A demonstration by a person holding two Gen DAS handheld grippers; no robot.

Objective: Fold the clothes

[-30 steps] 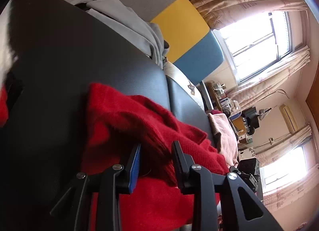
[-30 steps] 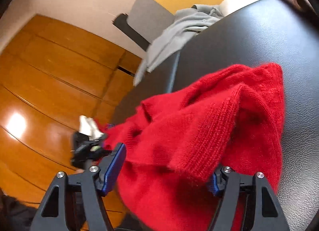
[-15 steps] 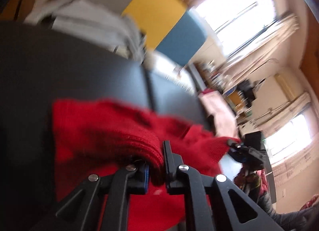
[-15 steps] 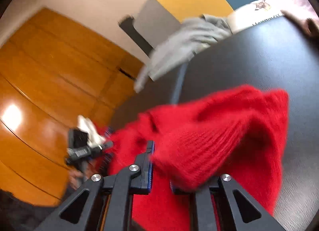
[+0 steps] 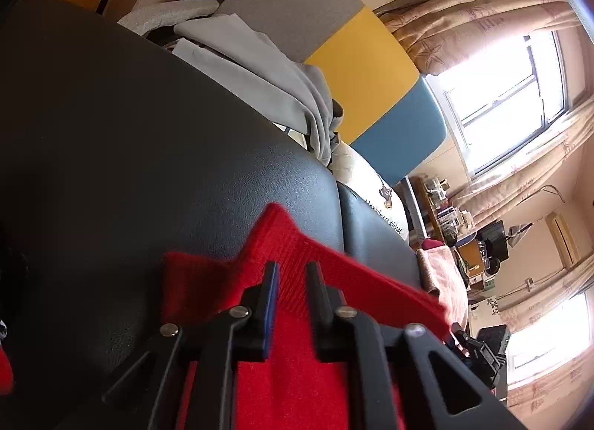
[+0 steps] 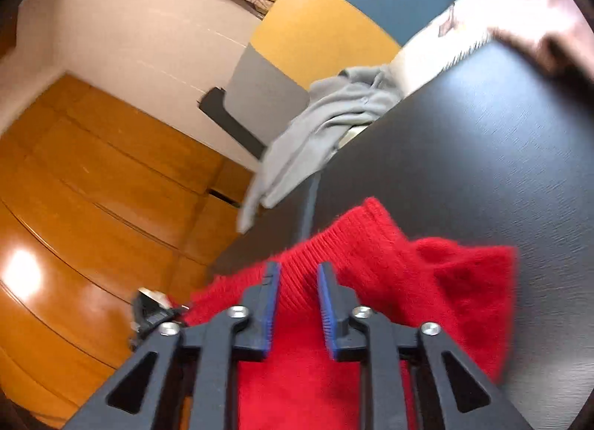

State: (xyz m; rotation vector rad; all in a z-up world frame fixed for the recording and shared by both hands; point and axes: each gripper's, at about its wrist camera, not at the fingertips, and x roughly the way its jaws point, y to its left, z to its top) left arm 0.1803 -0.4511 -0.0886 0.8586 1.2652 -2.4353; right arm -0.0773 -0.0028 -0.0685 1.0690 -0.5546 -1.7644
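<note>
A red knitted sweater (image 5: 282,229) lies bunched on a black leather surface (image 5: 148,133). My left gripper (image 5: 293,266) has the sweater's ribbed edge between its fingers; the jaws are opening, but the cloth still fills the gap and runs taut to the right. In the right wrist view the sweater (image 6: 445,281) rises to a peak just past my right gripper (image 6: 299,266). That gripper holds the ribbed hem between its blue pads, and its jaws are opening too. Each view shows the other gripper small at the sweater's far end.
A grey garment (image 5: 260,69) hangs over the far edge of the black surface, in front of a grey, yellow and blue panel (image 5: 364,66). A white printed cushion (image 5: 378,199) and a pink towel (image 5: 445,274) lie to the right. Wooden flooring (image 6: 92,207) lies beyond the left edge.
Both grippers closed on the sweater's ribbed edge, then their jaws widened slightly. Both hands moved, lifting the hem into a taut line with a peaked corner at each gripper.
</note>
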